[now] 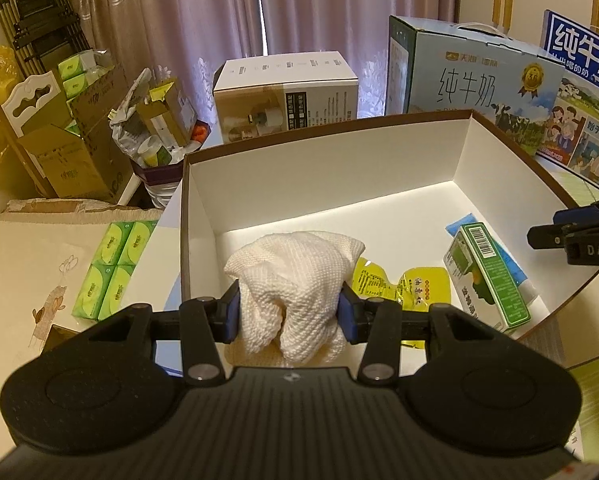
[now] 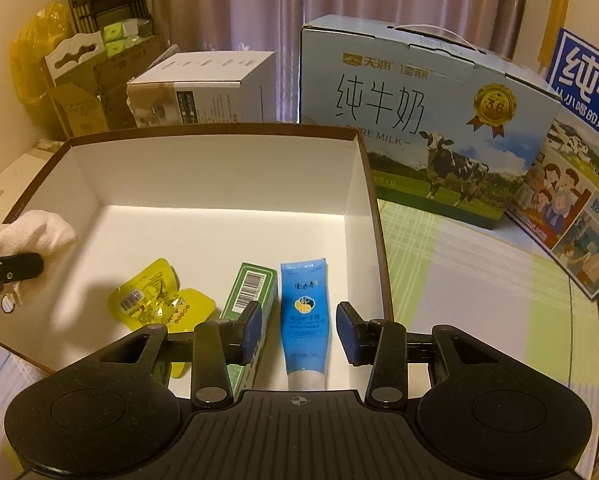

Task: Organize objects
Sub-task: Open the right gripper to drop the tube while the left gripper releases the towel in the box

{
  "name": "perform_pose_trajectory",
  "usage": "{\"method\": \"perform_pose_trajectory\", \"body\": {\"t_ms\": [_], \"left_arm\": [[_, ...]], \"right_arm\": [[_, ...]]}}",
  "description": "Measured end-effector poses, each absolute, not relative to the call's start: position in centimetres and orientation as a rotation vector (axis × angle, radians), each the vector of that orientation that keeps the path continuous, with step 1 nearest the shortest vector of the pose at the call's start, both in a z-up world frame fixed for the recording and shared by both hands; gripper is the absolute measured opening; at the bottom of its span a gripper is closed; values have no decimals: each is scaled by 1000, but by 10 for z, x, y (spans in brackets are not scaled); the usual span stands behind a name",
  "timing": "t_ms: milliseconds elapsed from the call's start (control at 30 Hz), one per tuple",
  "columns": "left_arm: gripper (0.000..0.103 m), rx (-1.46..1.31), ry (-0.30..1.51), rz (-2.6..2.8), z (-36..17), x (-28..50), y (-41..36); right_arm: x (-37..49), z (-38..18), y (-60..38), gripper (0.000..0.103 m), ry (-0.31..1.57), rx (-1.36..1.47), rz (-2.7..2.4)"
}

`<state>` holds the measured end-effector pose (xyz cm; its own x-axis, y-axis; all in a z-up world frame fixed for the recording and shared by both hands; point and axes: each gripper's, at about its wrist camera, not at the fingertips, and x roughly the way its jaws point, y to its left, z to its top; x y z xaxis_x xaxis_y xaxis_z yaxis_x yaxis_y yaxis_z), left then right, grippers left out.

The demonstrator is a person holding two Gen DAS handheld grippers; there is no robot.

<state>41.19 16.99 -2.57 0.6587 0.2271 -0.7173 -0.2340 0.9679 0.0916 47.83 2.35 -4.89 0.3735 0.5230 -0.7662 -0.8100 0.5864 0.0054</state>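
3 items are already lying on the floor of the white box: a crinkly yellow sachet, a stiff green carton and a soft blue tube. I am holding the limp, waffle-textured white cloth pinched in my left gripper above the box's near left part. I am judging it best to lower before letting go, so the floppy folds settle clear of the sachet. My right gripper is hanging spread and empty over the tube.
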Motion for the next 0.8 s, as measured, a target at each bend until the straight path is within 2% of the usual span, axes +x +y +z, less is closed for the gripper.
{"method": "perform_pose_trajectory", "body": {"t_ms": [133, 200, 267, 800], "left_arm": [[47, -6, 815, 260, -27, 414, 170], [58, 1, 807, 262, -26, 413, 170], [79, 18, 793, 265, -24, 412, 168], [80, -10, 781, 211, -1, 380, 162]], "right_arm": [[477, -47, 21, 41, 806, -400, 892], [476, -46, 19, 41, 801, -391, 895], [475, -43, 16, 44, 796, -381, 902], [443, -16, -24, 55, 783, -261, 956]]}}
